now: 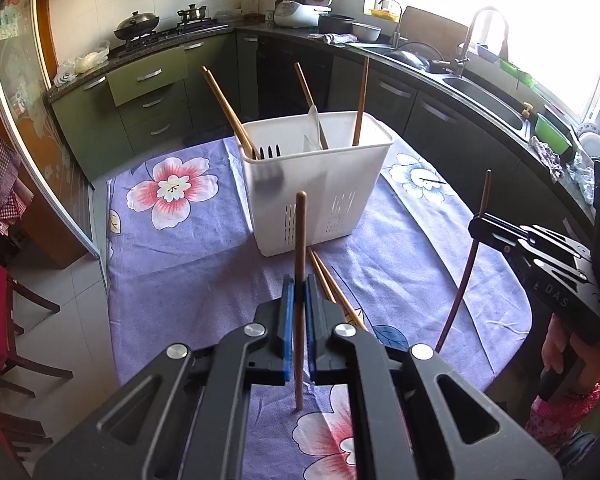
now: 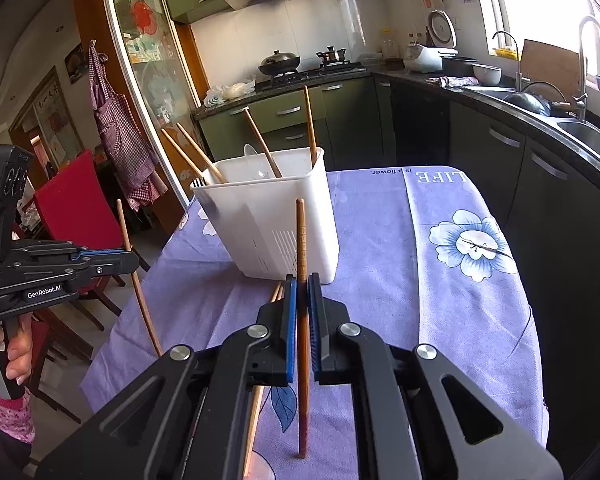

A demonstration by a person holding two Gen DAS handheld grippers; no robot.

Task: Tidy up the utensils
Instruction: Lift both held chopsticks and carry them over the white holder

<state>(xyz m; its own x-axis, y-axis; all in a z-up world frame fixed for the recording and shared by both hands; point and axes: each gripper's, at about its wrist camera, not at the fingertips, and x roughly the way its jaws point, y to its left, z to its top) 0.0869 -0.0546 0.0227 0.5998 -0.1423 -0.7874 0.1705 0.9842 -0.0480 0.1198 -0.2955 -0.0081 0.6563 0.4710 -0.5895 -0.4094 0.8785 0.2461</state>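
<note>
Left gripper (image 1: 299, 292): I see it clenched on a brown chopstick (image 1: 300, 280) at the lower centre of the left wrist frame; the blue pads pinch the stick near its middle, so it stands upright with both ends free.

Right gripper (image 2: 302, 294): also clamped on a darker chopstick (image 2: 302, 320), lower centre of the right wrist frame, held upright in the same way. I judge this mid-shaft grip is chosen so the tip can be lowered straight into a compartment.

Caddy (image 1: 320, 184): the white utensil holder sits in the middle of both frames on the purple floral tablecloth (image 1: 188, 264). An inner divider splits it; I cannot tell how many sections there are.

Already inside: several chopsticks lean out of it, a pair at the left side (image 1: 228, 104) and one upright at the right side (image 1: 361, 104); fork tines (image 1: 269, 152) and a pale utensil, perhaps a spoon, show near the divider.

Still loose: two chopsticks (image 1: 332, 288) lie on the cloth just in front of the caddy, partly hidden behind my left gripper.

Progress: I judge the sorting partly done, with two sticks in the air and two waiting.

Next need: line each stick over the chopstick section before letting go.

Risk: a tilted drop could catch the rim or nudge the light caddy.
</note>
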